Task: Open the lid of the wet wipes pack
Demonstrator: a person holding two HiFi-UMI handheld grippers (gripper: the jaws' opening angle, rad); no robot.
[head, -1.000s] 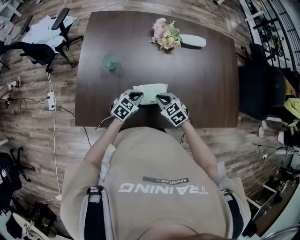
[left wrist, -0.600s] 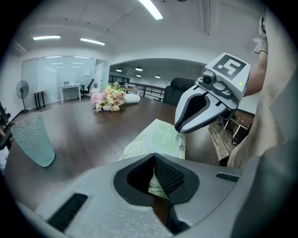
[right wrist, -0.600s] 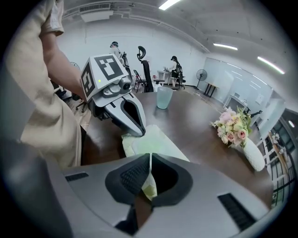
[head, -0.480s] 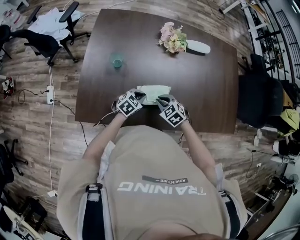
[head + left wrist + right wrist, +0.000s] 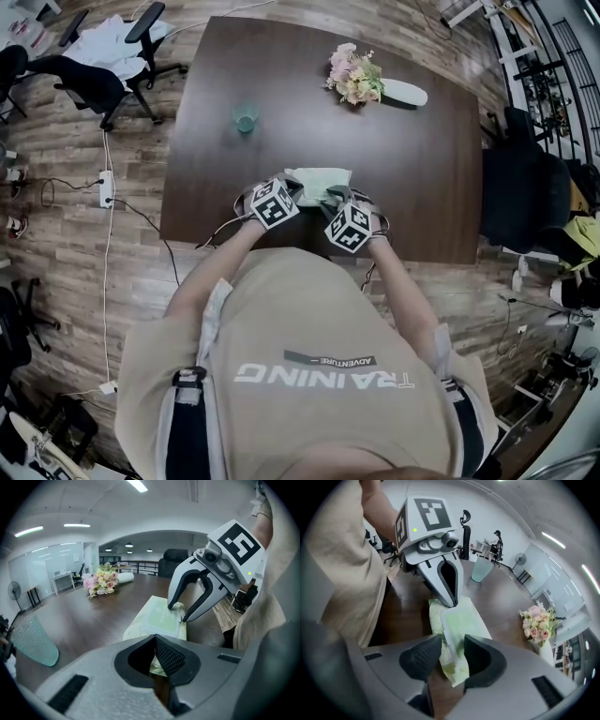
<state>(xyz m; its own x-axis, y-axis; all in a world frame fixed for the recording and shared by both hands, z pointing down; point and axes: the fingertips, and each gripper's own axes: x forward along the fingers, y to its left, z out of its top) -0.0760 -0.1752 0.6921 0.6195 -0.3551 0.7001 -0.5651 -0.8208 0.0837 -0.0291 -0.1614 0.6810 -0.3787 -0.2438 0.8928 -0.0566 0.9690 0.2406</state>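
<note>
A pale green soft-plastic wet wipes pack lies near the front edge of a dark wooden counter. The left gripper has its jaws pinched on one end of the pack. The right gripper, its jaws just sprung wide, straddles the other end without pressing it. A next pinch that catches wrapper rather than the flap lid could drag the pack off the counter.

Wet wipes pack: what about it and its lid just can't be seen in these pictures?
- Left gripper view: the left gripper, shut on the wet wipes pack, hides its near end; the lid's print is blurred.
- Right gripper view: the right gripper has just been opening its fingers, with the pack's end between them, covering the lid's edge; lifted or not is unclear.
- Head view: both grippers cover the pack's near side; the lid is too small.
</note>
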